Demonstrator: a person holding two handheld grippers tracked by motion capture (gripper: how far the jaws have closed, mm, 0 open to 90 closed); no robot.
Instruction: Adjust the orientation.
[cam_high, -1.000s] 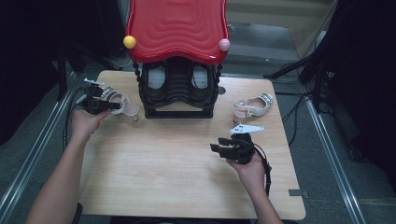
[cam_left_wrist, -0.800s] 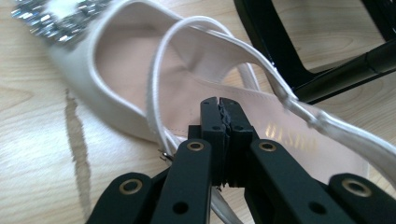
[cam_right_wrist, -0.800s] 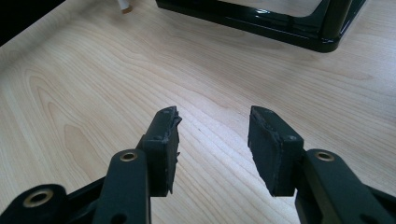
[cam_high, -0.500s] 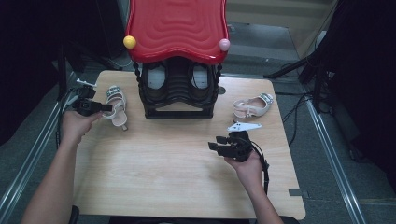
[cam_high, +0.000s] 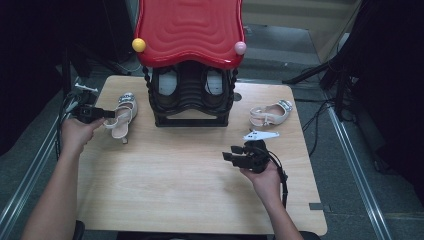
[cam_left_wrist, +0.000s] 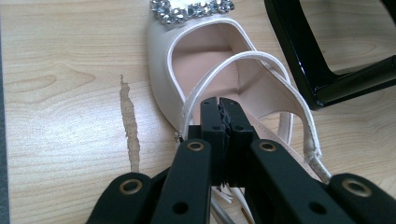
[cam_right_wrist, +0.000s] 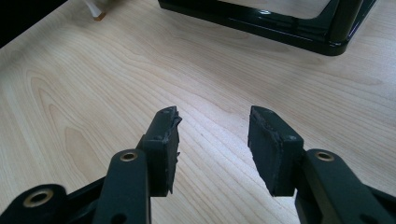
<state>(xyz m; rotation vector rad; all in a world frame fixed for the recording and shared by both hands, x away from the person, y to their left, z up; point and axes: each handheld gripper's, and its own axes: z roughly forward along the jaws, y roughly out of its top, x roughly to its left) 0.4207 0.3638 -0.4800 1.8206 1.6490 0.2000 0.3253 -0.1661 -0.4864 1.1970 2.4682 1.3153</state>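
My left gripper (cam_left_wrist: 219, 105) pinches the strap of a cream sandal (cam_high: 121, 116) at the table's (cam_high: 165, 200) left, just beside the black shoe rack (cam_high: 190, 95). My right gripper (cam_right_wrist: 212, 122) gapes empty over bare wood; another sandal (cam_high: 270, 113) lies right of the rack.

Table (cam_high: 175, 170) evenly lit from above; surroundings very dark. Glare on red top (cam_high: 190, 30). Gripper views sharp, near jaws perhaps slightly soft.

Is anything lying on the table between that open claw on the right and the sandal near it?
Nothing visible does. The right claw hovers open over bare table; the right sandal lies beyond it, apart. The black rack stands off to the side.
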